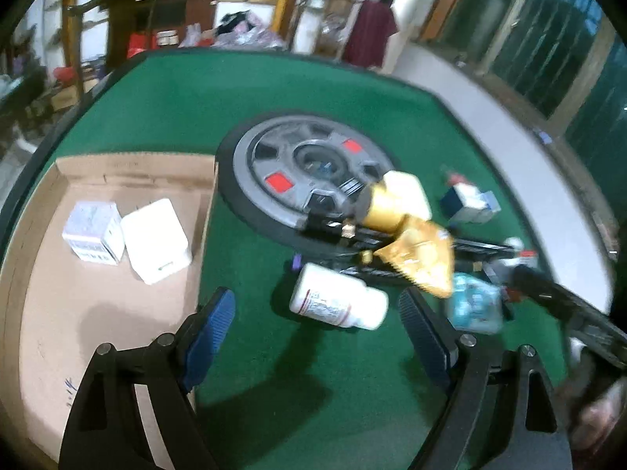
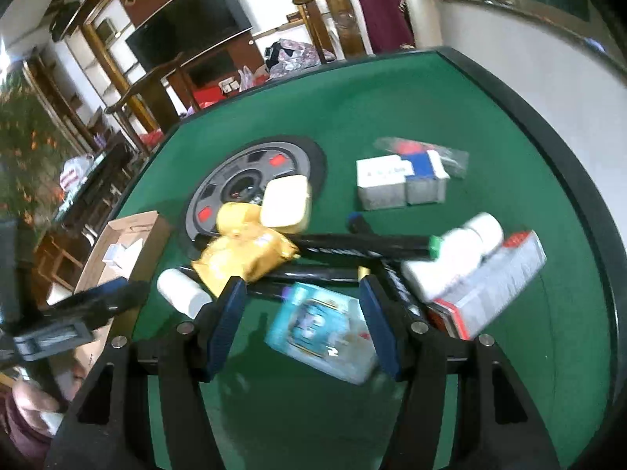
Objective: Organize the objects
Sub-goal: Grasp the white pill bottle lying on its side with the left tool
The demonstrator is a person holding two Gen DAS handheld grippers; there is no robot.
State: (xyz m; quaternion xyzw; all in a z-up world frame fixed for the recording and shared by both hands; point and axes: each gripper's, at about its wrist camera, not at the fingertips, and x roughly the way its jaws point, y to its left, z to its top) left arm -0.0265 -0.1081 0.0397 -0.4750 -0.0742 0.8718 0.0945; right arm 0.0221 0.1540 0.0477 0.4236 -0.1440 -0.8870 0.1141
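1. On the green felt surface (image 1: 164, 117) we see a shallow brown cardboard box (image 1: 129, 180) lying at the left side in the left wrist view, with a small white printed carton (image 1: 94, 231) and a plain white rectangular box (image 1: 156, 241) resting side by side inside it.
2. Our left hand-held gripper (image 1: 317, 309) hangs released above the felt, nothing between its blue ribbed pads (image 1: 213, 321); a white plastic pill bottle (image 1: 339, 301) lies on its side just ahead of them.
3. Our right hand-held gripper (image 2: 301, 313) is likewise released, its pads standing on either side of a pale blue wrapped packet (image 2: 321, 329) that lies flat on the surface; we cannot tell whether either pad touches it.
4. Beyond the bottle we see a crinkled gold foil pouch (image 2: 243, 258) and a cream rounded case (image 2: 286, 201) heaped over black rods (image 2: 368, 243), next to a grey round disc with red marks (image 1: 309, 168).
5. Toward the right in the right wrist view lie a white and blue carton (image 2: 403, 182) and a blurred red and white box (image 2: 493, 286), well apart from the cardboard box.
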